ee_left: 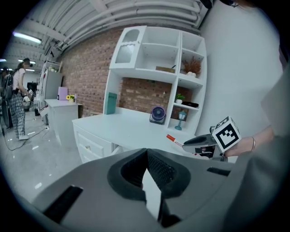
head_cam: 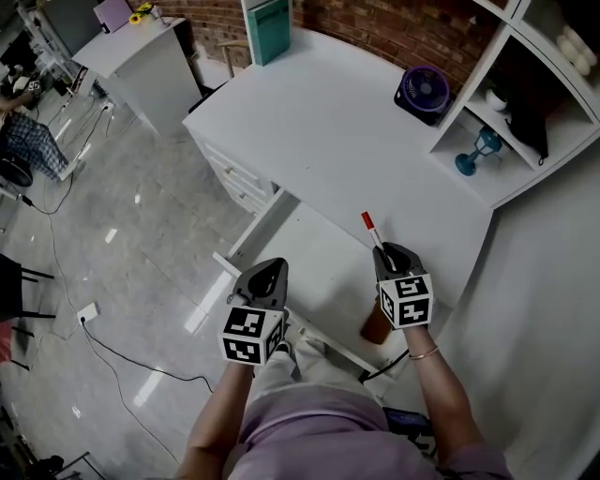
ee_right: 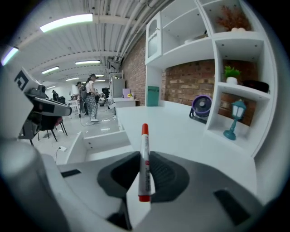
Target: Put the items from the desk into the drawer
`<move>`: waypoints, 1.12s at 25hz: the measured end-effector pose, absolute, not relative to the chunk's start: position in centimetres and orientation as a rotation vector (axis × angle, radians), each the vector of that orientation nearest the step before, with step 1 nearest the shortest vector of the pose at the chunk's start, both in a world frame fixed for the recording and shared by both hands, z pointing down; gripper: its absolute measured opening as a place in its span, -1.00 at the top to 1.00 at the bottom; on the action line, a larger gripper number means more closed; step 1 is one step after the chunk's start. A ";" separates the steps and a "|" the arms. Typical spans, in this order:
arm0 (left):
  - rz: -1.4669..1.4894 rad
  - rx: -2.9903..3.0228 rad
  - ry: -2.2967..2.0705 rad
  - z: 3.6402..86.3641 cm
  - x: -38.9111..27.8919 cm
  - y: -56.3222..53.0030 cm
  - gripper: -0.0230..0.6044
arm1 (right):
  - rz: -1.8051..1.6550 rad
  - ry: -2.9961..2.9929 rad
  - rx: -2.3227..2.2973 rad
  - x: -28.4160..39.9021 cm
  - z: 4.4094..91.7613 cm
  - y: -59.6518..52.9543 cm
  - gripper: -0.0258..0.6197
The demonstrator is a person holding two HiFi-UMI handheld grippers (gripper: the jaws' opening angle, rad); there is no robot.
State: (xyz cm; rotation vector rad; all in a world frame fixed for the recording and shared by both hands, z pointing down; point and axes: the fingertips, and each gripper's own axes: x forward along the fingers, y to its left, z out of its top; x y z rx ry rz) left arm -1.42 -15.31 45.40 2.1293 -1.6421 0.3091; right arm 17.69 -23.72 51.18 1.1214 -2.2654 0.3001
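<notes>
Two grippers are held out low in front of the person, over the front of the white desk (head_cam: 319,122). The right gripper (head_cam: 392,253) has its jaws closed on a white marker (head_cam: 373,232). They pinch it along the lower part of its barrel, so the red cap points forward and away from the person while the red tail end pokes out behind the pads. The marker is up in the air, off the desk top, near the desk's front edge and beside the right side of the pulled-out drawer (head_cam: 323,267).

The left gripper (head_cam: 267,272) hovers over the drawer's left corner with its jaw tips brought together and nothing between them. The two grippers are level with each other and well apart.

Further back on the desk, a small purple fan (head_cam: 424,91) stands against the brick wall, next to the white shelf unit (head_cam: 469,103). A teal lantern ornament (head_cam: 478,150) sits in the unit's lowest cubby. A teal box (head_cam: 267,28) stands at the far left end of the desk.
</notes>
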 end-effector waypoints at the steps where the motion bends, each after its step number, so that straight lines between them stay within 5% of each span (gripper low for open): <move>1: 0.311 2.127 -1.653 45.4 -1.7 -15.2 0.93 | 0.296 -2.279 1.106 17.1 51.0 -23.6 0.70; 28: 0.251 1.890 -1.869 46.4 -10.1 -9.8 0.93 | 0.213 -2.405 0.687 3.6 53.1 -18.8 0.70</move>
